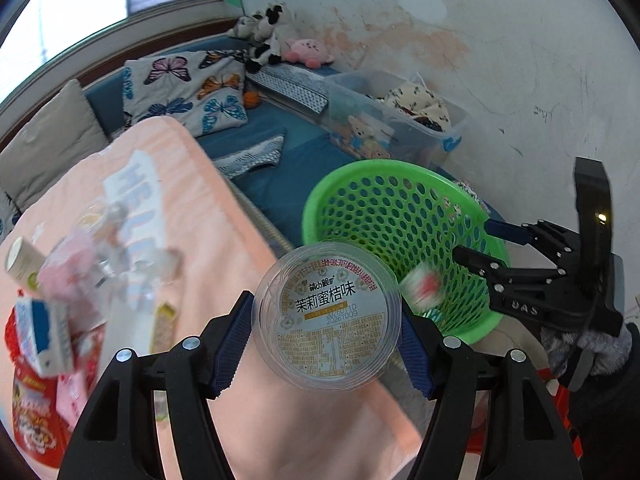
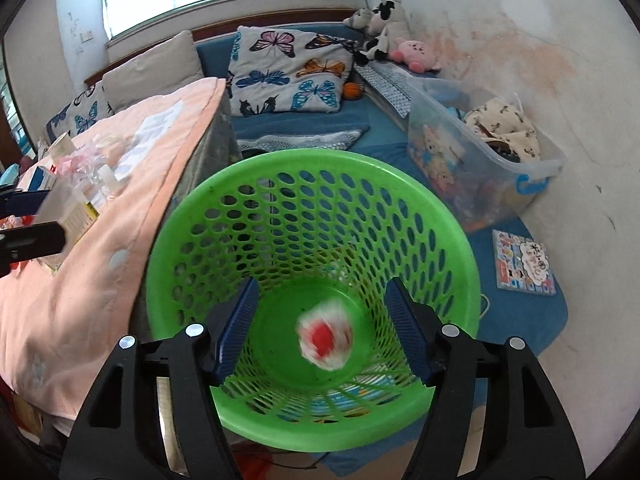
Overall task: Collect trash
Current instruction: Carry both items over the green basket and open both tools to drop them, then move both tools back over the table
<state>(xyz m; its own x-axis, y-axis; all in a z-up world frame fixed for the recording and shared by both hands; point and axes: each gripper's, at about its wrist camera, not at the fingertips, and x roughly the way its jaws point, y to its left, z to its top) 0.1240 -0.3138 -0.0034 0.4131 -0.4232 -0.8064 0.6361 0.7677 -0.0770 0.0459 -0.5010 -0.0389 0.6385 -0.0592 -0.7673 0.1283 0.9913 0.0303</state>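
Observation:
My left gripper is shut on a clear plastic cup with a white and gold printed lid, held over the edge of the peach-covered table. The green perforated basket stands just beyond, on the right. My right gripper is open right over the basket. A blurred white and red piece of trash is inside the basket below the open jaws; it also shows in the left wrist view. The right gripper shows in the left wrist view at the basket rim.
Several trash items lie on the table's left part: a blue and white carton, a red snack bag, clear wrappers. A clear storage bin stands by the wall. A blue mat, butterfly pillows and plush toys lie behind.

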